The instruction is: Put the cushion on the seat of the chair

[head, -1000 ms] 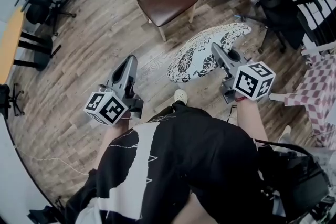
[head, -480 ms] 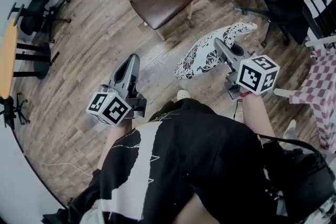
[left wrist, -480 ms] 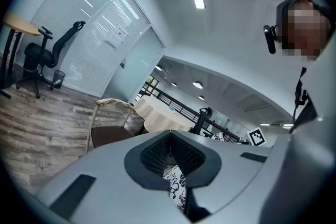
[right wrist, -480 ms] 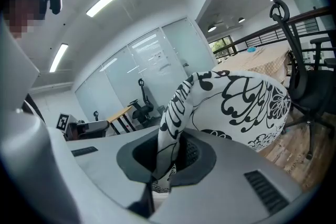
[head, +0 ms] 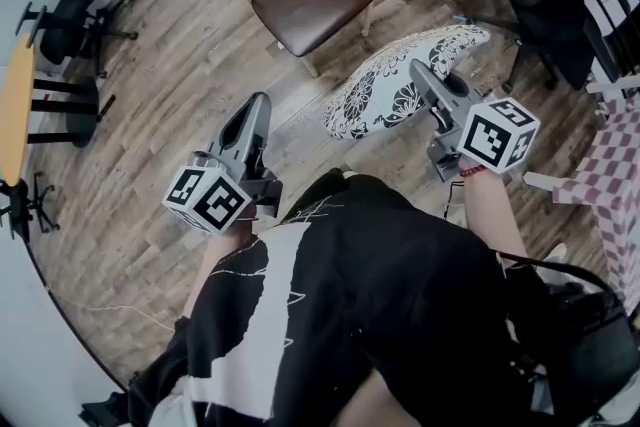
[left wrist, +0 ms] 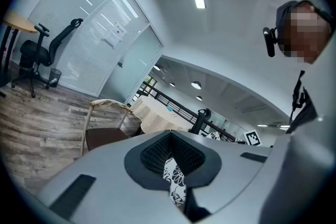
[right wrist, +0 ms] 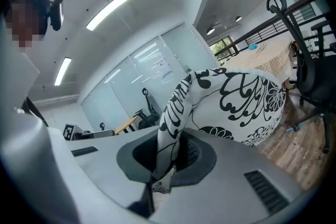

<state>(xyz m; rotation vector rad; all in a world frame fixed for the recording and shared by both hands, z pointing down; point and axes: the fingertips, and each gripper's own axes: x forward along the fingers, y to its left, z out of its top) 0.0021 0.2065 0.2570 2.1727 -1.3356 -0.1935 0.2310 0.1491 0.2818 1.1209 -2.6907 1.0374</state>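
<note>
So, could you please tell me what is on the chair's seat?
Nothing shows on the brown seat, and nothing covers it in the head view. The cushion hangs off to one side, pinched in the right tongs.

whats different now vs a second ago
The person has stepped toward the chair, carrying the cushion a little nearer to it; both grippers moved along. Unchanged: the right gripper keeps its fingers shut on the cushion's edge, the left gripper stays shut and apart from the cushion, and the chair is still bare.
</note>
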